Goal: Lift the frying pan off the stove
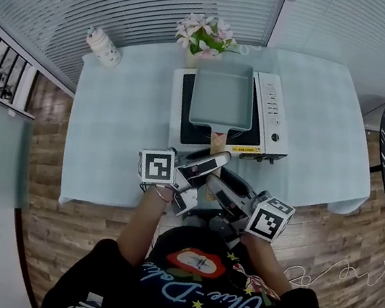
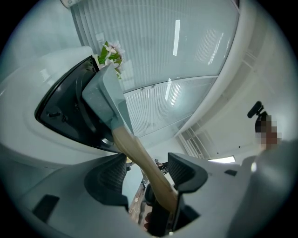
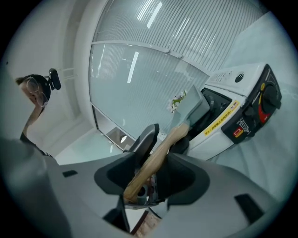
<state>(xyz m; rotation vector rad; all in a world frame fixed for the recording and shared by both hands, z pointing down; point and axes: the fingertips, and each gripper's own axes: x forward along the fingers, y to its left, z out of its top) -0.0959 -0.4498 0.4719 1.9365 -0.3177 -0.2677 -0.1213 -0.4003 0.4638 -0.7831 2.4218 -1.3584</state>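
Object: frying pan (image 1: pixel 221 100), rectangular and shallow, pale grey-blue with a matte finish. It is sitting flat on the black glass top of the stove (image 1: pixel 275 119), a boxy white unit with a strip of buttons down one side. Its handle (image 1: pixel 218 138) of light wood, smooth and rounded, is projecting past the stove's front edge toward the person. The stove is standing on a table (image 1: pixel 117 122) covered in pale blue cloth. Pink and white flowers (image 1: pixel 206 36) are standing just behind it.

Tool, left gripper (image 2: pixel 146 165): the jaws are standing wide apart, with dark ribbed pads (image 2: pixel 109 174) facing each other. The handle is passing between them nearer one pad, leaving a clear gap at the other. It is not clamping.

Tool, right gripper (image 3: pixel 163 148): the jaws are also parted. The handle's butt end is lying between them, close beside one finger, and is not being pinched.
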